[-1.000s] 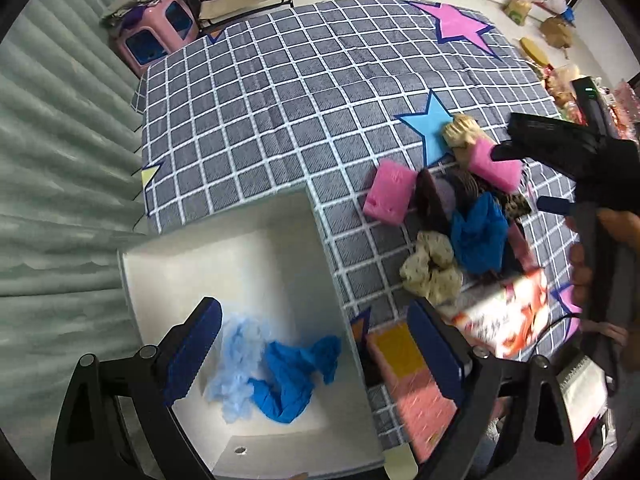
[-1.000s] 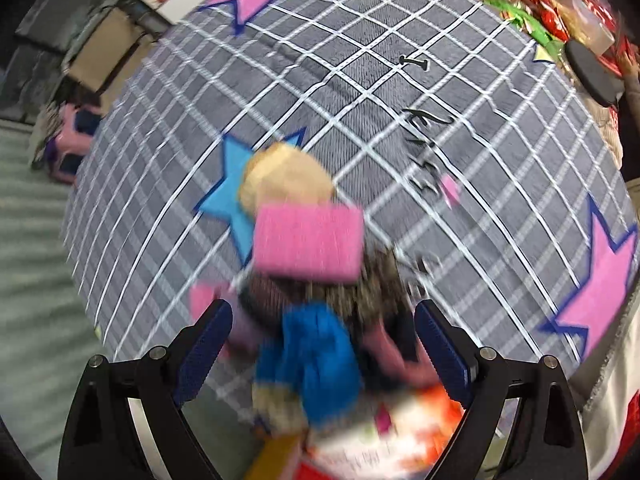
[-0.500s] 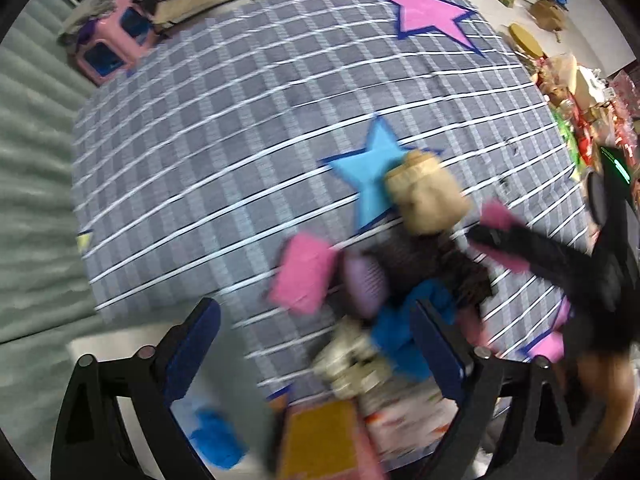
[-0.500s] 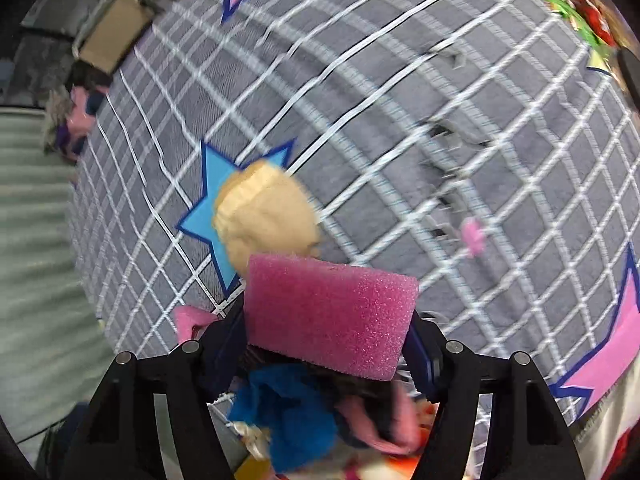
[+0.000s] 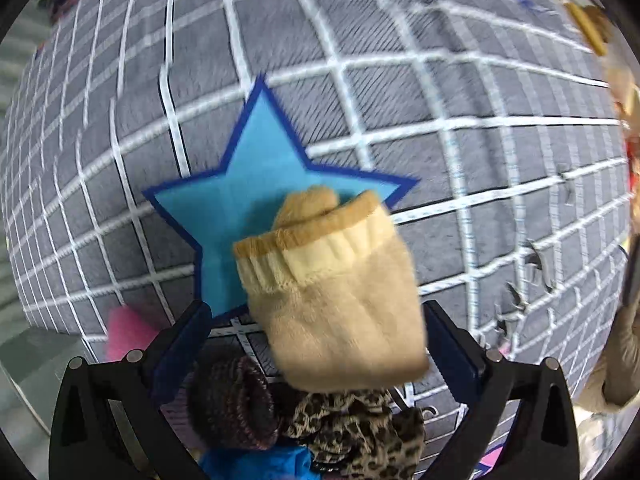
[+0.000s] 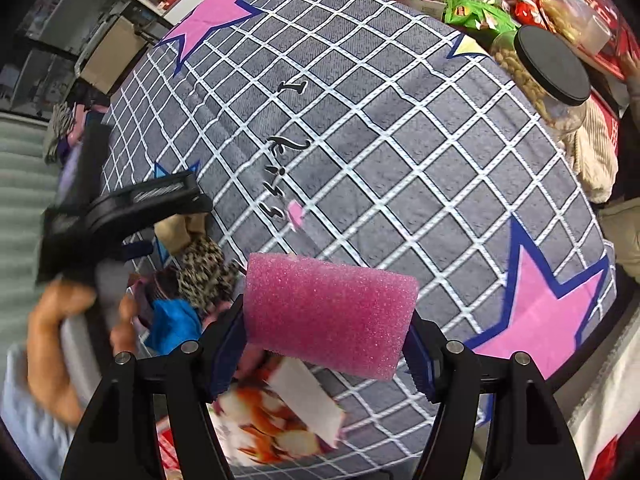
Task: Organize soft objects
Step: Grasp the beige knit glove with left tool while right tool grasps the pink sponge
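Sponge (image 6: 330, 312), pink foam block: pinched between the two pads of the right gripper (image 6: 328, 344), long axis lying crosswise from pad to pad, lifted clear of the checked cloth (image 6: 400, 152) and hanging above a printed packet (image 6: 276, 420) at the cloth's near edge. The jaws had just been closing and, in the right wrist view, stood shut against the block's two ends. Right gripper pointed steeply down, tipped slightly toward the far side. Sock (image 5: 332, 292), cream with a tan cuff: lying on the cloth partly over a blue star (image 5: 248, 184), cuff toward the far side, long axis running near to far, directly between and just beyond the pads of the left gripper (image 5: 316, 344). Left gripper pointed straight down over it, jaws spread wide, neither pad seen pressing the sock, though blur left the contact uncertain. Pile of other soft items, near side of the sock: dark knit roll (image 5: 236, 404), leopard-print piece (image 5: 356, 428), blue cloth (image 5: 256, 464). Judgement: the left hand was the nearer to the sock; a plain closing would take it across its width. The right hand's load awaited carrying off; no bin showed in either view.
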Motion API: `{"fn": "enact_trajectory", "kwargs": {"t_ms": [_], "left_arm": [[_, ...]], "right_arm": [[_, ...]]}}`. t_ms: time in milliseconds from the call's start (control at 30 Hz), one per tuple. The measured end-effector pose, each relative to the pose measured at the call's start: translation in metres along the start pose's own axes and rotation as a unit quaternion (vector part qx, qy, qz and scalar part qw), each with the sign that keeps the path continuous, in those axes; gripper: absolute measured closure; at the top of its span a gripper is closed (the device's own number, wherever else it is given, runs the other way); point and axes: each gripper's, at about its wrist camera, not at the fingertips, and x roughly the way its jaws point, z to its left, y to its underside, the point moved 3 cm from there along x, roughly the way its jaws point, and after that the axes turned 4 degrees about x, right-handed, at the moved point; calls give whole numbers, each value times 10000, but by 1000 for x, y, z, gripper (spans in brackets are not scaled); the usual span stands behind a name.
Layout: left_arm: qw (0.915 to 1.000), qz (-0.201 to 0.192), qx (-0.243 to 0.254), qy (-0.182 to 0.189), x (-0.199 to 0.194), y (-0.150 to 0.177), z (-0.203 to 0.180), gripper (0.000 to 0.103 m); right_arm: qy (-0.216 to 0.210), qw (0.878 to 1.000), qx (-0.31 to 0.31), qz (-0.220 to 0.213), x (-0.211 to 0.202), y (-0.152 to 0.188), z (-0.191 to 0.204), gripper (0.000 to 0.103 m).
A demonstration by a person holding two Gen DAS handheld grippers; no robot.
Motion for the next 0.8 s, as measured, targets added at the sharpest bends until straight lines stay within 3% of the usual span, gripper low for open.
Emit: {"fn": "enact_trajectory", "kwargs": {"t_ms": [67, 100, 200, 300, 567, 800], "left_arm": [[9996, 40, -140, 223, 1, -1, 4, 10], [9997, -3, -125, 221, -2, -2, 3, 20], [9991, -261, 241, 235, -20, -2, -3, 84], [9963, -466, 351, 630, -39, 4, -5, 86], [9861, -1124, 1031, 652, -101, 42, -11, 86], [9699, -1555, 1657, 872, -136, 119, -9, 86]], "right_arm": [[-5, 10000, -59, -18, -2, 3, -2, 32], [-28, 10000, -80, -17, -3, 4, -4, 32], [-81, 9999, -131, -29, -8, 7, -8, 32], [-135, 9998, -153, -57, -11, 4, -10, 32], [-118, 9997, -185, -121, -18, 4, -15, 32], [-46, 9990, -381, -210, -29, 32, -4, 32]]}}
